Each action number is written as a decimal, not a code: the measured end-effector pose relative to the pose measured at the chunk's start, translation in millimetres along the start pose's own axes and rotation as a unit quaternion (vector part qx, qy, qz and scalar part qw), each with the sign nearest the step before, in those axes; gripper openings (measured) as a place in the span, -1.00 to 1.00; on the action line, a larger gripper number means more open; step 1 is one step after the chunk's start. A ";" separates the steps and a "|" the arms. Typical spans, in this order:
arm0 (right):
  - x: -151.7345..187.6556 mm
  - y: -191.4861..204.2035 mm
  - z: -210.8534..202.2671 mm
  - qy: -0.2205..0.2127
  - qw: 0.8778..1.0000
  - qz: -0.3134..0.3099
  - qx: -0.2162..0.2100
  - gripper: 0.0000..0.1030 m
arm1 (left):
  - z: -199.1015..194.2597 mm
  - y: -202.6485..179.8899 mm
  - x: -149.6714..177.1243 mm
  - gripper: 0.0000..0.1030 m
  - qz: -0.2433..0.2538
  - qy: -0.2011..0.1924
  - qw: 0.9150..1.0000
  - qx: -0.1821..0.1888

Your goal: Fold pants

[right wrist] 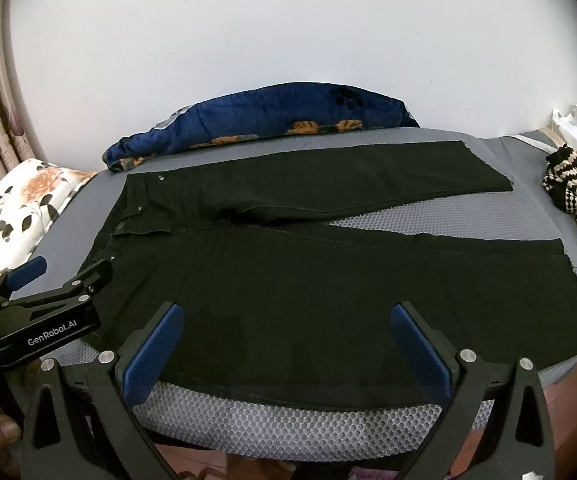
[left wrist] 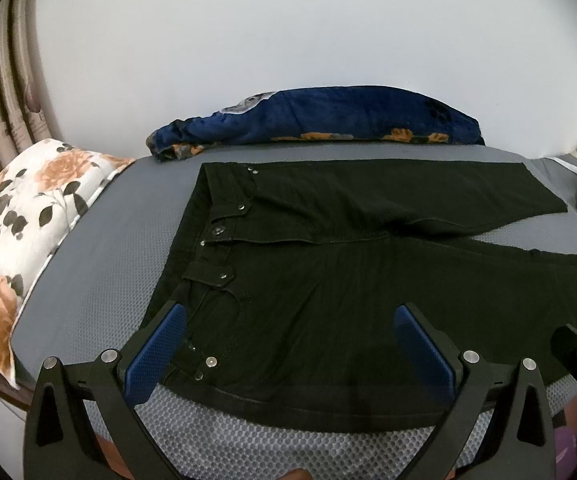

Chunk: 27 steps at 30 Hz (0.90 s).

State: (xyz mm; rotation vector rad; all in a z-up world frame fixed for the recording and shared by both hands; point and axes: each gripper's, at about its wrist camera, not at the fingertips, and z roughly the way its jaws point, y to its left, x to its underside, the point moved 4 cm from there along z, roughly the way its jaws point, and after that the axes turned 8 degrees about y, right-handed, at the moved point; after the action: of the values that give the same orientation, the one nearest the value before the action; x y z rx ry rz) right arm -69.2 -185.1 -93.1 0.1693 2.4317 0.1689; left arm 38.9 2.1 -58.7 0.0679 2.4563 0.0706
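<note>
On the grey mattress [left wrist: 100,248], one pair of black pants [left wrist: 328,288] lies spread flat and face up, waistband toward nine o'clock and the two legs running off toward three o'clock. The legs are parted in a narrow V, with a wedge of grey showing between them at about two o'clock in the right wrist view. No fold has been made yet, as far as I can judge: neither leg is laid over the other and the waist is not turned back, so the whole job is still ahead, probably beginning with bringing one leg onto the other.

Both tools hover over the near edge of the pants at six o'clock. The left gripper [left wrist: 288,344] has its blue pads spread wide and nothing between them; it sits over the waist and pocket. The right gripper [right wrist: 284,340] is likewise spread wide and empty, over the thigh of the near leg.

Counted: one pair of pants, two grippers, one flowered pillow [left wrist: 20,224] at nine o'clock, one rolled blue blanket [left wrist: 328,116] at twelve o'clock against the wall, and one striped knitted item [right wrist: 576,196] at three o'clock, apart from the pant legs.
</note>
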 end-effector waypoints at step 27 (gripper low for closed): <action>-73.3 30.2 31.9 0.019 0.999 -0.042 0.003 1.00 | 53.6 57.1 -95.0 0.99 0.048 0.001 0.999 -0.007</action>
State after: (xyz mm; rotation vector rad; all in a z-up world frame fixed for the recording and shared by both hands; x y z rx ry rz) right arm 9.3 -165.2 -66.0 0.0668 2.4728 0.1290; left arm 148.1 54.5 -36.5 0.1806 2.4532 0.1306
